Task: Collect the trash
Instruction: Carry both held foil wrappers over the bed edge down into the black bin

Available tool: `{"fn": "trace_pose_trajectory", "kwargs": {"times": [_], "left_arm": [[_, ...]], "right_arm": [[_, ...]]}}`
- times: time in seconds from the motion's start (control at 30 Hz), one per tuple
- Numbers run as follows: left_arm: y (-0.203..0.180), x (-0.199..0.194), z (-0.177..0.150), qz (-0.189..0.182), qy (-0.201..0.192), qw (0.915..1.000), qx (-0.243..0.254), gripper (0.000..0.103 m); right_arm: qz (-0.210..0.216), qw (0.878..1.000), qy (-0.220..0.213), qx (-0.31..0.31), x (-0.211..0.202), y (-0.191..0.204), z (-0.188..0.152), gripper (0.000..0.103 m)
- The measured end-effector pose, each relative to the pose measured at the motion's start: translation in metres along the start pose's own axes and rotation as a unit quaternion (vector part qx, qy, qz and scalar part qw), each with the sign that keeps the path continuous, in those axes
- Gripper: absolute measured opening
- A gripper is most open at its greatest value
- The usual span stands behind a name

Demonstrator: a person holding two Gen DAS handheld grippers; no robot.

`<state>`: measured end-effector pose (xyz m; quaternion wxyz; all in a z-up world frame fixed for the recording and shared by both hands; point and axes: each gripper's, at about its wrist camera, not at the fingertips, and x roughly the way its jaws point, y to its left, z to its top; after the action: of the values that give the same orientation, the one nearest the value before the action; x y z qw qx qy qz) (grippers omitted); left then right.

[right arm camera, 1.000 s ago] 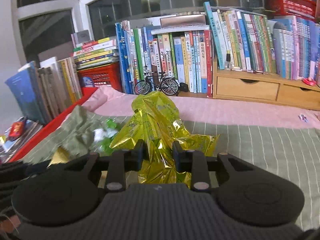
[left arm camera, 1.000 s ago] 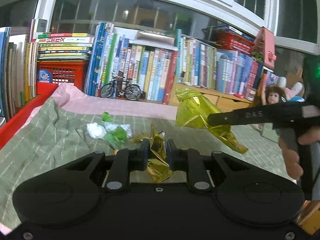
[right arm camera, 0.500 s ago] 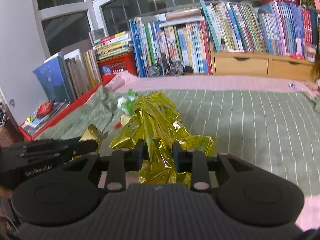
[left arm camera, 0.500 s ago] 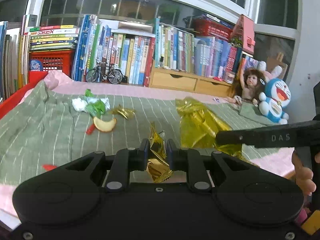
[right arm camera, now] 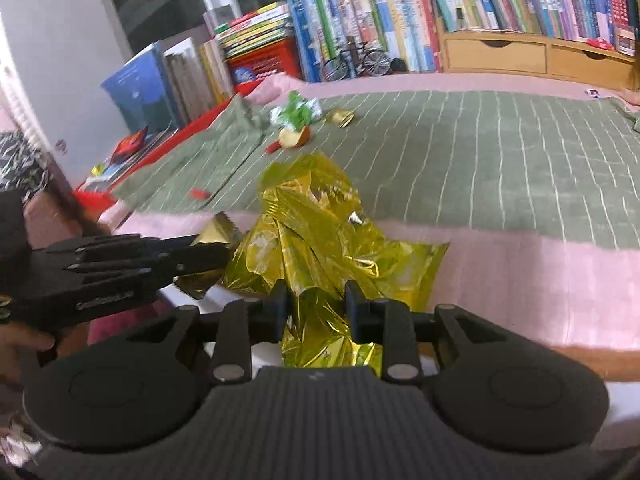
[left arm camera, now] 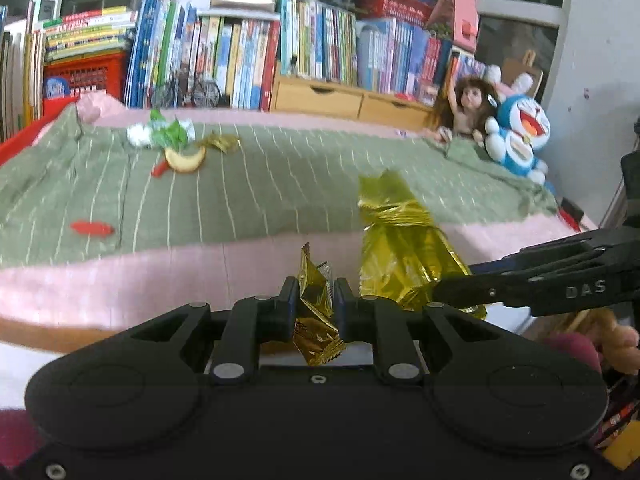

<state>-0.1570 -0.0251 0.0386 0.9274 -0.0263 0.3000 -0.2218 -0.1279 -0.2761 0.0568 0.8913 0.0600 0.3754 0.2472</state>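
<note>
Left view alone shows dolls (left arm camera: pixel 472 108) (both grippers clamp foil) — toys.

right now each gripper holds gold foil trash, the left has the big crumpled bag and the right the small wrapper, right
Not quite: the sizes are swapped. The left gripper is shut on the small wrapper, as the left wrist view shows, and the right gripper is shut on the big crumpled bag, as the right wrist view shows. Both pieces are gold foil.
</note>
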Motion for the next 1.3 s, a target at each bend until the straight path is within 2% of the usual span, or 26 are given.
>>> {"fn": "trace_pose_trajectory", "kwargs": {"times": [0.3,0.53,0.83,1.3], "left_arm": [[0.001,0.017,-0.041,0.0,0.069,0.9975,-0.015,0.018],[0.004,0.042,-0.067,0.02,0.128,0.9912,-0.031,0.018],[0.006,0.09,-0.105,0.03,0.214,0.9756,-0.04,0.018],[0.016,0.159,-0.15,0.062,0.305,0.9499,-0.033,0.018]], "right_arm": [[0.006,0.999,0.044,-0.011,0.003,0.013,-0.037,0.032],[0.007,0.993,0.119,0.018,0.029,0.007,-0.061,0.027],[-0.009,0.972,0.225,0.069,0.084,-0.017,-0.088,0.027],[-0.038,0.95,0.281,0.131,0.146,-0.04,-0.119,0.029]]}}
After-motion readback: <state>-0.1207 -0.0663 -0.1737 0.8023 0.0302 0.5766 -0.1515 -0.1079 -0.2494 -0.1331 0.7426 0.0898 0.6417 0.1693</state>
